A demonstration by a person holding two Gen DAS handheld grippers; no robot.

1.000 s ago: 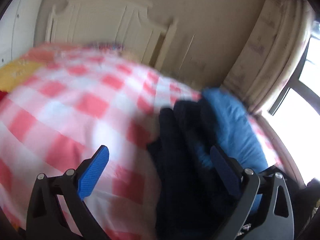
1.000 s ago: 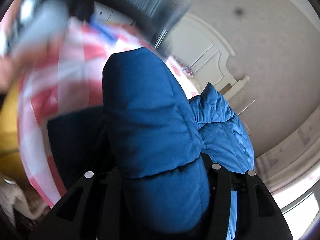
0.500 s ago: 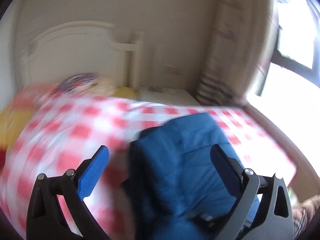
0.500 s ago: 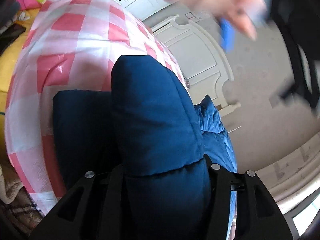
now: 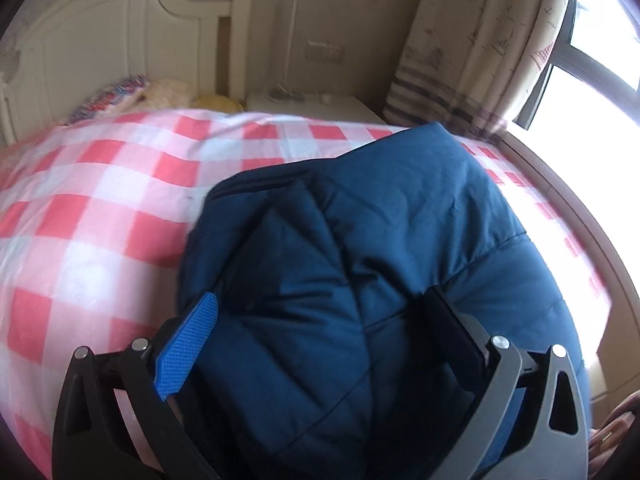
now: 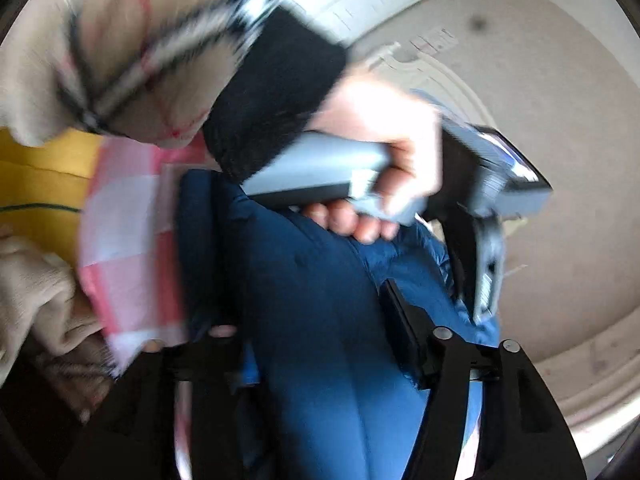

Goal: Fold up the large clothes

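Blue quilted padding fills most of both views: the large puffy blue jacket [image 5: 360, 264] lies bunched on the bed covered with a red-and-white checked sheet [image 5: 100, 216], and we use that jacket as our landmark.

In the left wrist view, our left gripper [image 5: 324, 320] hangs directly over the jacket with its jaws wide apart. The blue-padded left finger [image 5: 188, 344] sits at the jacket's left edge, the dark right finger [image 5: 452, 328] rests against the fabric further right, and a thick mound of padding bulges up between them. We cannot tell for certain whether the fingers press into the fabric or merely lie on it.

Beyond the jacket stands the white wooden headboard [image 5: 120, 40], with a white bedside cabinet [image 5: 312, 106] just to its right. A cream patterned curtain [image 5: 480, 40] hangs to the jacket's right, beside the bright window [image 5: 592, 80].

In the right wrist view, our right gripper [image 6: 316, 344] has a fat fold of the jacket [image 6: 320, 320] between its black fingers. The view is blurred there, so we cannot tell how firmly the jaws bear on it. Above the jacket, our left hand [image 6: 384, 152], in a plaid sleeve with a black cuff [image 6: 276, 92], grips the grey handle of the other gripper. A yellow cloth [image 6: 40, 184] lies left of the jacket.
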